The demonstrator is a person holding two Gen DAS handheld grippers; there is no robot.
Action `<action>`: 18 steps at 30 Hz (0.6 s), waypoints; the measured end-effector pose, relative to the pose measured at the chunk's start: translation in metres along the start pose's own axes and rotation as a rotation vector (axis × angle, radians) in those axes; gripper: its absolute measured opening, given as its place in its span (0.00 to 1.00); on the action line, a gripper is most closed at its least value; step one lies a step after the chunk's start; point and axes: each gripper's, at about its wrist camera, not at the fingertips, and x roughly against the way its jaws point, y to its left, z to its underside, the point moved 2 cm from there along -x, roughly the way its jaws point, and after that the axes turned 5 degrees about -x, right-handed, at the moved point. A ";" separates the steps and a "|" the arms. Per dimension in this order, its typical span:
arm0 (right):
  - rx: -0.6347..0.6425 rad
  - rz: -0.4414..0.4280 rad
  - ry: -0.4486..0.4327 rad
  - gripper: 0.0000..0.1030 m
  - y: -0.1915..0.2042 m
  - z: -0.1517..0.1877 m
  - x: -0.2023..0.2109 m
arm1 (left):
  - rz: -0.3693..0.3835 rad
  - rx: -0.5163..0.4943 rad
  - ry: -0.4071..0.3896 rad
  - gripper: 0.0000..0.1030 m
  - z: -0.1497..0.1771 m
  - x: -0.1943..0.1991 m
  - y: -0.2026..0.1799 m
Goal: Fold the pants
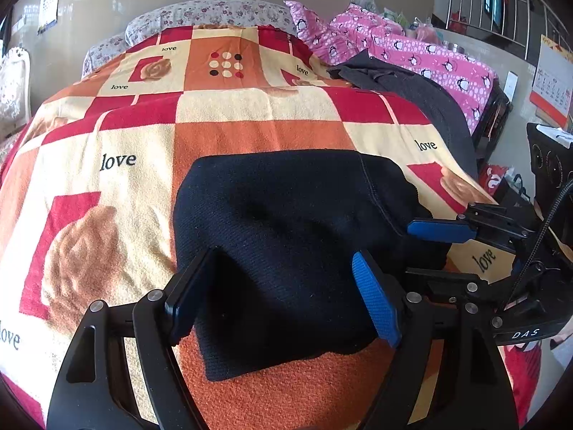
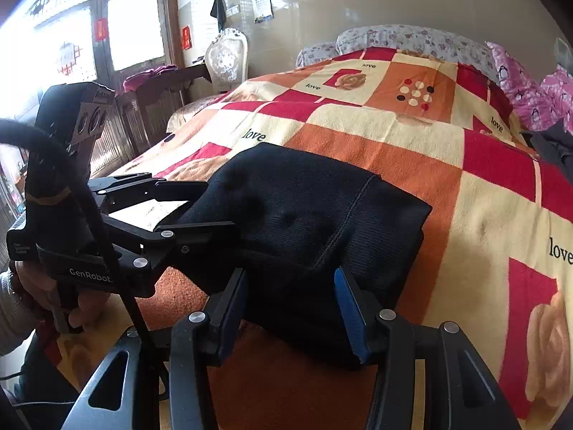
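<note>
Black knit pants (image 1: 286, 236) lie folded into a compact bundle on the patterned blanket (image 1: 143, 143); they also show in the right wrist view (image 2: 315, 215). My left gripper (image 1: 283, 290) is open, its blue-padded fingers (image 1: 376, 301) spread over the bundle's near edge. My right gripper (image 2: 290, 304) is open too, fingers either side of the bundle's near right corner. In the left wrist view the right gripper (image 1: 444, 231) reaches in from the right, touching the bundle's right edge. In the right wrist view the left gripper (image 2: 200, 211) sits at the bundle's left side.
A dark grey garment (image 1: 412, 93) and pink penguin bedding (image 1: 412, 50) lie at the bed's far right. Floral pillows (image 1: 215, 14) are at the head. A white chair (image 2: 227, 61) and wooden furniture (image 2: 154, 107) stand left of the bed. A black device (image 1: 551, 157) stands at right.
</note>
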 end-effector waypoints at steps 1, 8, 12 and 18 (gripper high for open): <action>0.000 0.002 -0.001 0.47 0.001 0.000 0.000 | 0.013 0.005 -0.001 0.79 0.000 0.000 0.001; -0.008 -0.005 -0.004 0.47 -0.002 -0.001 0.000 | 0.055 0.041 -0.014 0.79 0.000 0.001 0.006; -0.015 -0.010 -0.007 0.47 -0.003 -0.001 0.000 | 0.032 0.022 -0.007 0.79 0.001 0.001 0.001; -0.018 -0.014 -0.008 0.47 -0.003 -0.001 0.000 | 0.014 0.008 -0.002 0.79 0.002 0.000 -0.001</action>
